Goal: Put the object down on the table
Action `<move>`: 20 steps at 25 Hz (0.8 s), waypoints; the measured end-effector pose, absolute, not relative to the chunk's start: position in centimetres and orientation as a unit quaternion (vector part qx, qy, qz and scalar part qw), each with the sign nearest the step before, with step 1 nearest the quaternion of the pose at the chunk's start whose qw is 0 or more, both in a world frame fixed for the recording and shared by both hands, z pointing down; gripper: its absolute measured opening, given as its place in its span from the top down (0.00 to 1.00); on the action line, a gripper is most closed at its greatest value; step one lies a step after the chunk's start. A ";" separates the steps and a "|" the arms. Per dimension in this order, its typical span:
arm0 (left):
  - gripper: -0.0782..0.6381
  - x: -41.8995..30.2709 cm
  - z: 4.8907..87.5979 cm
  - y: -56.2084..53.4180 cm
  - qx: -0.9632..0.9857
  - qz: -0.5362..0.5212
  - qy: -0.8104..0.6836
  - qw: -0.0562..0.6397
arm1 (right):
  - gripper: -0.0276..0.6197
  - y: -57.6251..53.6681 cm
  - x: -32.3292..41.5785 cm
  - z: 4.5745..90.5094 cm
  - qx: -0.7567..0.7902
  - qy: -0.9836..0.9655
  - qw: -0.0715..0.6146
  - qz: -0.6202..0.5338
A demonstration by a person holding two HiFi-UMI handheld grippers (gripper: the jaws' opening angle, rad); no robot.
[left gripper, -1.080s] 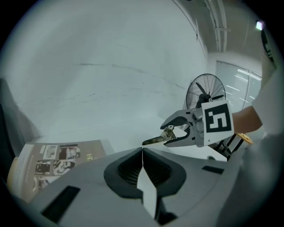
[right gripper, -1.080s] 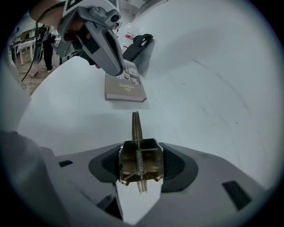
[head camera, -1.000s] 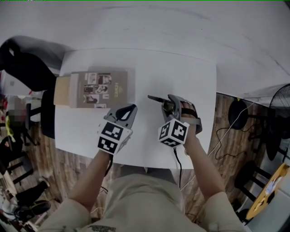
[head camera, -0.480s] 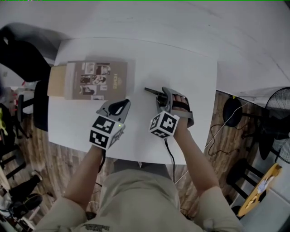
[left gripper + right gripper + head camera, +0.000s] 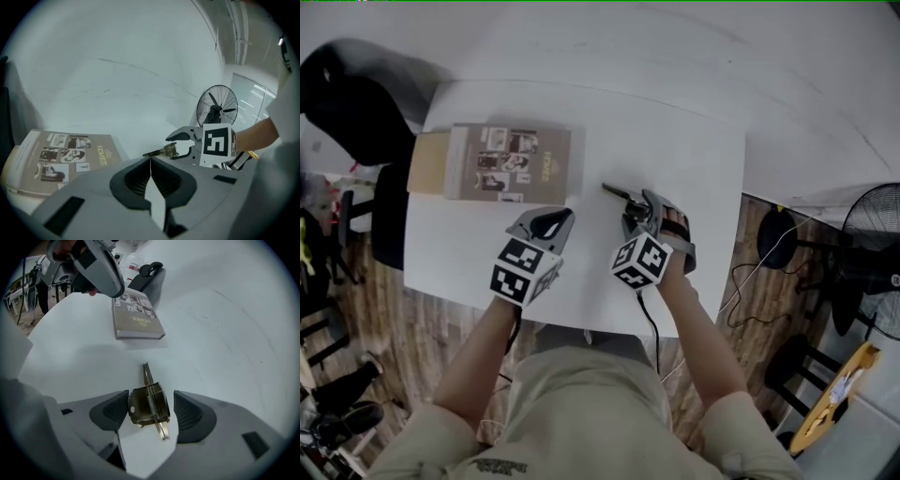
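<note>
A small brass-coloured metal clip point(image 5: 149, 404) with a spring and a long thin blade lies between the jaws of my right gripper point(image 5: 151, 411). The jaws are opening: there is a gap at the right pad point(image 5: 187, 411), and the left pad point(image 5: 110, 409) is at the clip's edge. In the head view the clip point(image 5: 623, 199) sticks out left of the right gripper point(image 5: 642, 214), low over the white table point(image 5: 675, 141). The left gripper view also shows the clip point(image 5: 164, 151). My left gripper point(image 5: 546, 225) is shut and empty, its jaws point(image 5: 151, 180) meeting.
A brown book point(image 5: 511, 164) lies at the table's far left, also seen from the right gripper point(image 5: 137, 317). A black chair point(image 5: 347, 103) stands beyond the left edge. A floor fan point(image 5: 872, 225) and cables are to the right of the table.
Both grippers keep about the same places beside the book, drawn slightly nearer the table's front edge. The head view shows no plain change in the grip.
</note>
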State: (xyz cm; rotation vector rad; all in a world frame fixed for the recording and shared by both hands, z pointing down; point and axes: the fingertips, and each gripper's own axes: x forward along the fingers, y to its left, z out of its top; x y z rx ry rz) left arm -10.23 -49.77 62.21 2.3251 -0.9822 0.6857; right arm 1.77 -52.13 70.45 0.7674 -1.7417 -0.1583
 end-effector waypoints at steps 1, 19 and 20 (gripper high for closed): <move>0.86 -10.1 61.9 -49.5 0.859 0.252 -0.362 0.262 | 0.48 -51.7 1.9 70.3 0.330 -0.744 0.578 -0.065; 0.86 -11.8 52.1 -47.4 0.869 0.217 -0.395 0.203 | 0.70 -48.9 4.6 59.6 0.420 -0.762 0.493 -0.005; 0.86 -12.0 51.5 -47.2 0.870 0.215 -0.397 0.199 | 0.71 -48.9 4.7 58.4 0.430 -0.766 0.479 0.001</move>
